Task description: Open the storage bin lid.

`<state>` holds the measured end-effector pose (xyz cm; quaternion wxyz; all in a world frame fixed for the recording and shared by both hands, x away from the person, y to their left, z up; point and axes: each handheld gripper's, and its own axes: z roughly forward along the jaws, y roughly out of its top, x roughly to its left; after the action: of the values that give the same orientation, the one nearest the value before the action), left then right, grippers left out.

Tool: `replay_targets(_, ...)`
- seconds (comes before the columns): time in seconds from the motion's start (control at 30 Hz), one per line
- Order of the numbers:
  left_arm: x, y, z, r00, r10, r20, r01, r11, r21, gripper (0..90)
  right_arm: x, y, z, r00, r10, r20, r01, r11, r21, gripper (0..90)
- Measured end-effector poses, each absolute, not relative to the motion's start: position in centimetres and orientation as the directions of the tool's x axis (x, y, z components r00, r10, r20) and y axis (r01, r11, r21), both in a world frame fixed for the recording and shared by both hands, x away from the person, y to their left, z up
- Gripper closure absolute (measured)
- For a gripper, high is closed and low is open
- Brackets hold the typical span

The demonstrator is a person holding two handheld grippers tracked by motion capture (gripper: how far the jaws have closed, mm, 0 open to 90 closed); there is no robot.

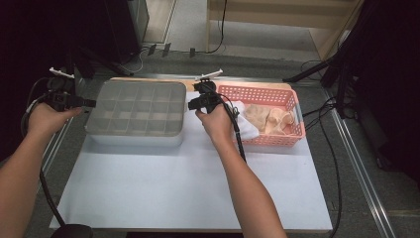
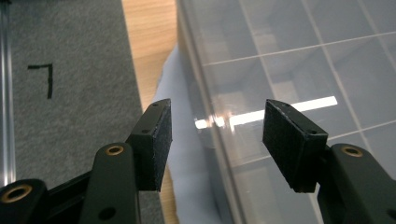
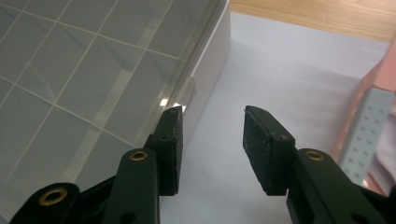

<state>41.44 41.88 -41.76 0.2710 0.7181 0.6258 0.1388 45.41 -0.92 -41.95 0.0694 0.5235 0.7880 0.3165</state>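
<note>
Translucent grey plastic compartment box with clear lid (image 1: 136, 113) at far left of the pale blue sheet on the table (image 1: 188, 188), gridded into many cells, all apparently empty, so probably light. Rigid shell, smooth glossy lid (image 2: 289, 70) with glare streak: likely slippery under flat pads, and thin lid edge may flex or pop if squeezed hard. Best purchase judged at the two short ends, on the lid lip or the small clear tab at the rim (image 3: 191, 88), one side each, not on the flat top. Left tongs (image 2: 217, 140) wide apart, nothing between pads, straddling the box's left edge from just outside. Right tongs (image 3: 212, 140) moderately apart, also empty, left pad just beside the box's right corner, other pad over bare sheet. No contact confirmed on either side. Pink perforated plastic basket (image 1: 277, 96) just right of the box, holding beige and white soft cloth items (image 1: 262, 119); keep right hand (image 1: 218, 124) clear of its wall. Wooden table edge behind.
</note>
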Motion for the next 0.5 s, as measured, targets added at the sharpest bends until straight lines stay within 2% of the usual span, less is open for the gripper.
replay_targets(0.27,42.0,42.1,-42.6,0.160,0.977,-0.143,0.845,-0.061,0.531,43.8,46.5,1.2,-42.4,-0.396,0.880,0.261,0.832,0.224,0.507,61.7)
replay_targets(0.37,42.2,42.2,-42.7,0.152,0.976,-0.156,0.844,-0.046,0.535,43.9,46.8,1.6,-42.4,-0.391,0.892,0.225,0.829,0.235,0.508,62.3)
replay_targets(0.5,42.2,42.3,-42.9,0.149,0.975,-0.164,0.842,-0.038,0.539,43.4,47.2,1.3,-42.1,-0.360,0.892,0.273,0.841,0.184,0.509,61.4)
